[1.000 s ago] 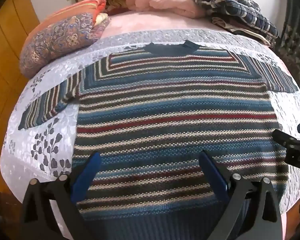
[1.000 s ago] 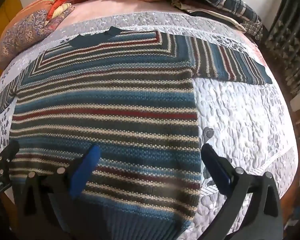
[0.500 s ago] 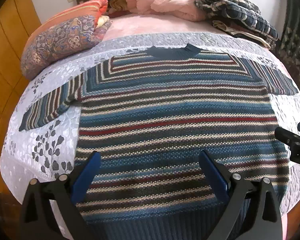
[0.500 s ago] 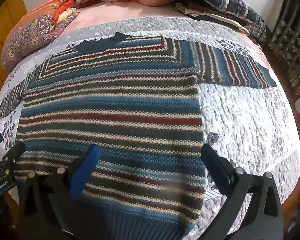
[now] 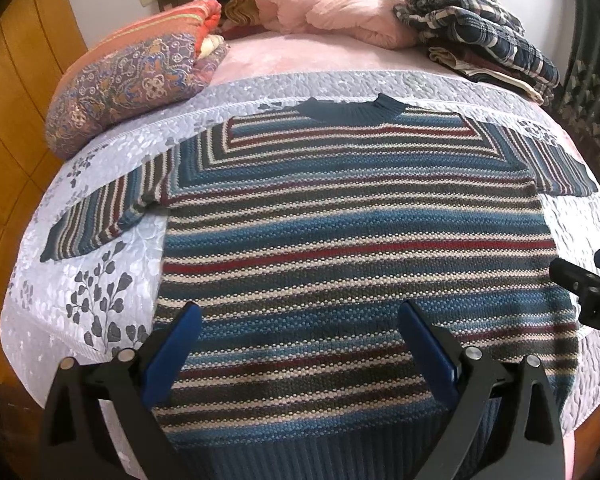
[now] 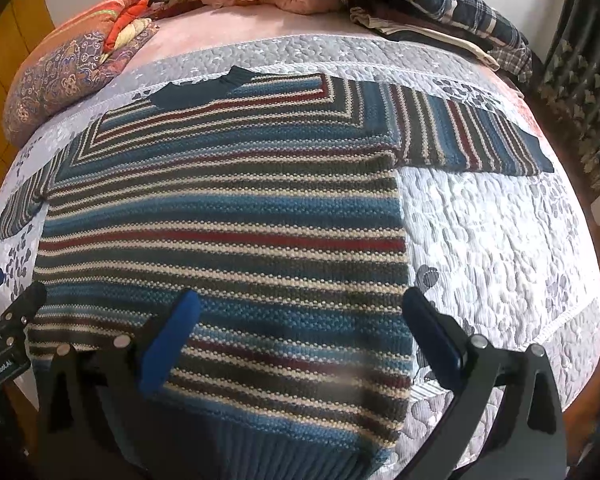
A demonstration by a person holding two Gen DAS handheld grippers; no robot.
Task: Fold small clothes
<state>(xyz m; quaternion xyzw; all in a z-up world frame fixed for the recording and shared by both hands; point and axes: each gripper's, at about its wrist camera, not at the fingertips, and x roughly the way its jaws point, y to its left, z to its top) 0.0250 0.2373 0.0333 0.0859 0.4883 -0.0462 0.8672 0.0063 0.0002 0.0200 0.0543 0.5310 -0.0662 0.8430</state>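
A striped knit sweater (image 5: 340, 232) in blue, red, cream and grey lies flat on the bed, collar at the far side, both short sleeves spread out. The same sweater (image 6: 228, 216) fills the right wrist view, its right sleeve (image 6: 468, 136) stretched toward the bed's right edge. My left gripper (image 5: 298, 320) hovers open above the hem, left of centre, blue pads wide apart and empty. Over the hem's right part my right gripper (image 6: 300, 308) is open too, holding nothing. Each gripper's tip shows at the edge of the other's view.
A grey quilted bedspread (image 6: 500, 240) covers the bed. At the far side sit a patterned pillow (image 5: 132, 92), a pink bundle (image 5: 340, 4) and a folded plaid blanket (image 5: 484, 36). Wooden panels (image 5: 16, 92) run along the left; a dark patterned curtain (image 6: 580, 92) hangs right.
Both grippers have drawn back slightly toward the near edge of the bed, so the sweater sits a little lower and farther in view. Both stay open.
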